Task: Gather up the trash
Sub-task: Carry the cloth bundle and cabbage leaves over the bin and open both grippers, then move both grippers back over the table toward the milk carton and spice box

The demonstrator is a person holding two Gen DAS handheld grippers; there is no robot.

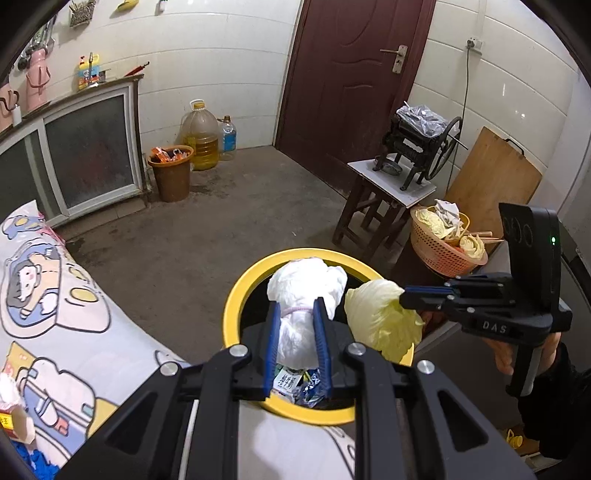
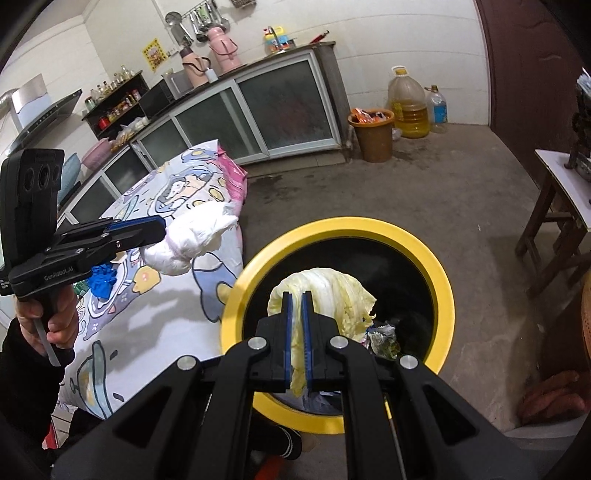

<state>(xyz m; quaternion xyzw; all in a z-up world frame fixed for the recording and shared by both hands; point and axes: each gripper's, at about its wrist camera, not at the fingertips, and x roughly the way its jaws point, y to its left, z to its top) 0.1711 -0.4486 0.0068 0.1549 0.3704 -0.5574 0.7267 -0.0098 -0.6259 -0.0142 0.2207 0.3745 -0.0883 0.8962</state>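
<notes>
We've got the left gripper (image 1: 297, 314) clamped on the white wad (image 1: 306, 295), right gripper (image 2: 296, 306) on the cabbage leaf (image 2: 332, 291); centre both over the yellow-rimmed bin (image 1: 236, 295) before releasing.

This is a home kitchen. There is a counter (image 2: 258, 74) with a tap (image 2: 272, 33), a stove hood (image 2: 44, 107), hanging spoons (image 2: 195, 22), flasks (image 2: 221, 50), and an oil jug (image 2: 408, 107).

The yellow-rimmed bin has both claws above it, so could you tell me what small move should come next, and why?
Probably open both claws. The left claw grips a white wad and the right claw a cabbage leaf, both over the bin's opening, so they should fall in.
</notes>
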